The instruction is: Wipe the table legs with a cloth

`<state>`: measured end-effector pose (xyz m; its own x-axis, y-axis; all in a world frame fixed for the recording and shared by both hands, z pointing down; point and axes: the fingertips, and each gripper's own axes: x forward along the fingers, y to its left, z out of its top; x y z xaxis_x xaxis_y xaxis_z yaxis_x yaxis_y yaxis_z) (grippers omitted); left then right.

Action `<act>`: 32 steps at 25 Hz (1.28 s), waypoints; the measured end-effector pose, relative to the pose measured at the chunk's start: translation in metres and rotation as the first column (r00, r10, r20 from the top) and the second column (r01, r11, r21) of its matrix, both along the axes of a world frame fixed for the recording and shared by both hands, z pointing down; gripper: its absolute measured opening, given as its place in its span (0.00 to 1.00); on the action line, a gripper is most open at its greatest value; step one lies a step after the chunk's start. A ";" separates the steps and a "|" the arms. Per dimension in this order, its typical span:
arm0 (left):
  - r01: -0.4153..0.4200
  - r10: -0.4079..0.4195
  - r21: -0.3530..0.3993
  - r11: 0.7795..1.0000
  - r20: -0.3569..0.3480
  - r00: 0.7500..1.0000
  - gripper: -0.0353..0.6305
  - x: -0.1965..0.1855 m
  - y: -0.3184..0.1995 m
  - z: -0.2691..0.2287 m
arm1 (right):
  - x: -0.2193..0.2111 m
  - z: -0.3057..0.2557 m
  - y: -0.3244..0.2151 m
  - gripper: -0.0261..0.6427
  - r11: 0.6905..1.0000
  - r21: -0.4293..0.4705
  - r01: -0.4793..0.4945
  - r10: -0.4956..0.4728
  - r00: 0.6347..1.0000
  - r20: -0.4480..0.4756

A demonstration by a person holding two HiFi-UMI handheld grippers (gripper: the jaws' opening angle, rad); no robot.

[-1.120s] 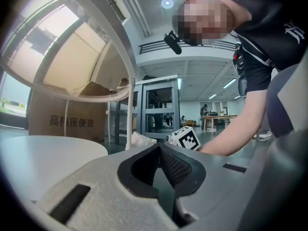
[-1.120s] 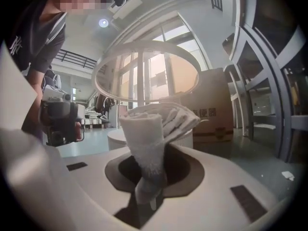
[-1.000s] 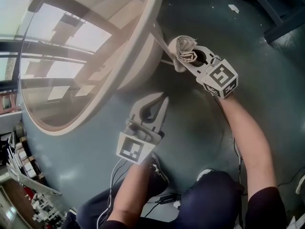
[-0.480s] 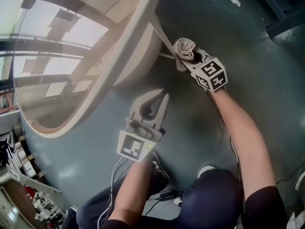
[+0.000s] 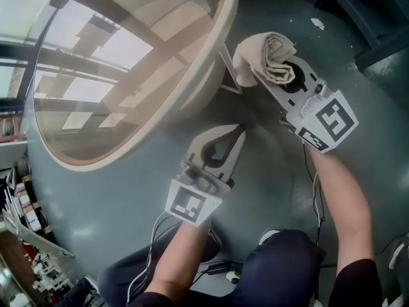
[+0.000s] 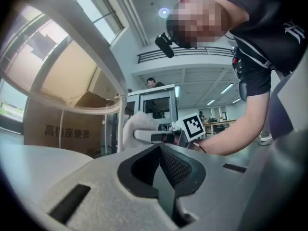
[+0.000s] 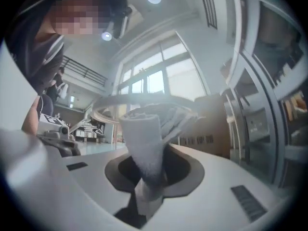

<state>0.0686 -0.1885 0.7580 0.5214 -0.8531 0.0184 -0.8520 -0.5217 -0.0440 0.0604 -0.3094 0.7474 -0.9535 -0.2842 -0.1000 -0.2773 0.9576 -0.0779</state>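
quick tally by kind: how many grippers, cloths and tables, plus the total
grippers: 2 (left gripper, right gripper)
cloth: 1
table: 1
total: 4

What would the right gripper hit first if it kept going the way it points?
Probably the table leg. The right gripper, shut on the cloth, points at that thin leg below the tabletop, so the cloth would press on it first; depth is unclear.
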 end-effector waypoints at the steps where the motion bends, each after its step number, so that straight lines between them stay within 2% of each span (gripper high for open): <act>1: -0.007 0.007 0.013 1.000 0.009 1.000 0.06 -0.001 0.001 0.010 | -0.005 -0.011 0.008 0.15 0.997 0.071 0.006 -0.008 0.999 0.031; 3: -0.017 0.016 0.034 0.999 0.009 1.000 0.06 0.003 0.006 0.003 | -0.009 -0.045 0.024 0.15 0.981 0.195 0.006 -0.018 0.998 0.058; 5: -0.019 0.020 0.060 0.998 -0.009 1.000 0.06 0.014 0.013 -0.040 | -0.011 -0.095 0.039 0.15 0.958 0.286 0.009 -0.021 0.999 0.036; 7: -0.024 0.026 0.087 0.996 -0.022 0.999 0.06 0.027 0.013 -0.075 | -0.012 -0.123 0.042 0.15 0.939 0.342 0.021 -0.022 1.000 -0.002; 9: -0.036 0.038 0.103 0.994 -0.013 0.999 0.06 0.039 0.008 -0.086 | -0.008 -0.126 0.036 0.15 0.936 0.352 0.027 -0.028 1.000 -0.002; 12: -0.041 0.041 0.097 0.994 -0.004 0.999 0.06 0.043 0.002 -0.079 | -0.004 -0.113 0.027 0.15 0.951 0.309 0.036 -0.048 0.998 0.030; 16: -0.021 0.022 0.069 0.997 -0.009 1.000 0.06 0.025 0.002 -0.058 | -0.013 -0.076 0.023 0.15 0.964 0.260 0.045 -0.060 0.997 0.049; 21: -0.001 0.001 0.035 0.999 -0.014 1.000 0.06 0.015 0.006 -0.037 | -0.014 -0.014 0.016 0.15 0.989 0.136 0.049 -0.058 0.997 0.058; 26: 0.021 -0.021 0.012 1.000 -0.045 0.999 0.06 0.007 0.002 -0.042 | -0.015 0.021 0.005 0.15 0.996 0.071 0.052 -0.053 0.999 0.014; 32: 0.017 -0.017 -0.005 1.000 -0.022 1.000 0.06 0.009 0.000 -0.035 | -0.014 0.070 -0.003 0.16 0.999 0.006 0.053 -0.053 0.997 -0.064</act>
